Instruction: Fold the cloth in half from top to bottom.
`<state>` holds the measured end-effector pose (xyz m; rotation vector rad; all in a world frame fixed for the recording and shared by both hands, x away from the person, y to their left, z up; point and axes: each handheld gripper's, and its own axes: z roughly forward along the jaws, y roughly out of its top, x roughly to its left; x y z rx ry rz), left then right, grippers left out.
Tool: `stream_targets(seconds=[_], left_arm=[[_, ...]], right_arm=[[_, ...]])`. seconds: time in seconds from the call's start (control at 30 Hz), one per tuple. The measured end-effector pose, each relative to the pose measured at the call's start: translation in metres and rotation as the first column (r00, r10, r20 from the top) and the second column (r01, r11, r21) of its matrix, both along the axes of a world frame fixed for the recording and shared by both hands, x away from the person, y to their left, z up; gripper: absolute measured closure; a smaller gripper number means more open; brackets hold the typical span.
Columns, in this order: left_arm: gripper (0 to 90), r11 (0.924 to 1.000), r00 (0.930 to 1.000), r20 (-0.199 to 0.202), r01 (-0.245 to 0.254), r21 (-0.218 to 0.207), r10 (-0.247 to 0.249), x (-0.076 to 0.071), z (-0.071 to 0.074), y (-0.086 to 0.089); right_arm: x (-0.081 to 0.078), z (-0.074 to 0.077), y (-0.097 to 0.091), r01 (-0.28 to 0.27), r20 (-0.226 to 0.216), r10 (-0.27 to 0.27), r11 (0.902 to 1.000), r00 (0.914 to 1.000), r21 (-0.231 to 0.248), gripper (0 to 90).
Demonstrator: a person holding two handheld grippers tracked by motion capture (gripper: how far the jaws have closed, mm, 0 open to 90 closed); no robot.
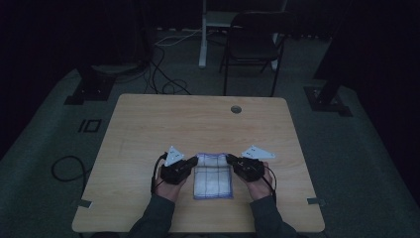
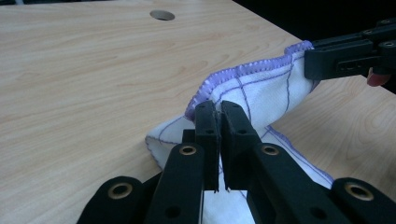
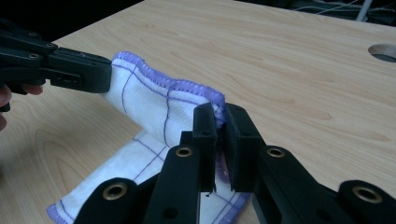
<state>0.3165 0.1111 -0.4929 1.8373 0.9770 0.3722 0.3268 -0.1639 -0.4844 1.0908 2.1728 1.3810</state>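
Observation:
A white cloth with thin purple check lines and a purple stitched hem lies near the front middle of the wooden table. Its far edge is lifted off the wood and hangs between the two grippers. My left gripper is shut on the cloth's far left corner; in the left gripper view its jaws pinch the hem of the cloth. My right gripper is shut on the far right corner, where its jaws clamp the folded hem of the cloth. The near part of the cloth rests flat on the table.
A round cable hole sits near the table's far edge. Behind the table stand a dark folding chair and a white post, with cables on the floor. A black cable loops on the floor at the left.

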Motion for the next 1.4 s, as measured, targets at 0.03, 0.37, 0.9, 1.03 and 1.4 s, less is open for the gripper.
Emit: stream_targets(seconds=[0.03,0.37,0.9,1.03,1.4], left_arm=[[87.0,1.0,1.0,0.001,0.001,0.0,-0.001,-0.001,-0.001,0.0],[86.8,1.0,0.9998,-0.018,0.004,-0.004,-0.004,-0.006,-0.008,-0.001],[86.5,1.0,0.9984,-0.056,0.009,0.005,-0.008,-0.019,-0.023,0.002],[85.9,0.9999,0.9972,-0.075,0.009,0.005,-0.009,-0.022,-0.027,0.003],[83.1,1.0,0.9956,-0.093,0.006,-0.006,-0.007,-0.029,-0.031,0.006]], right_arm=[[-0.001,-0.001,0.0,0.0,-0.002,0.0,1.0,1.0,-0.002,84.3],[-0.005,-0.007,-0.001,0.002,-0.018,-0.002,1.0,0.9998,-0.008,84.3],[-0.023,-0.022,-0.001,-0.006,-0.049,0.005,0.9999,0.9988,-0.01,84.3],[-0.026,-0.027,-0.001,-0.007,-0.063,0.006,0.9999,0.998,-0.01,84.4],[-0.029,-0.032,-0.001,-0.007,-0.072,0.006,0.9999,0.9974,-0.014,84.4]])
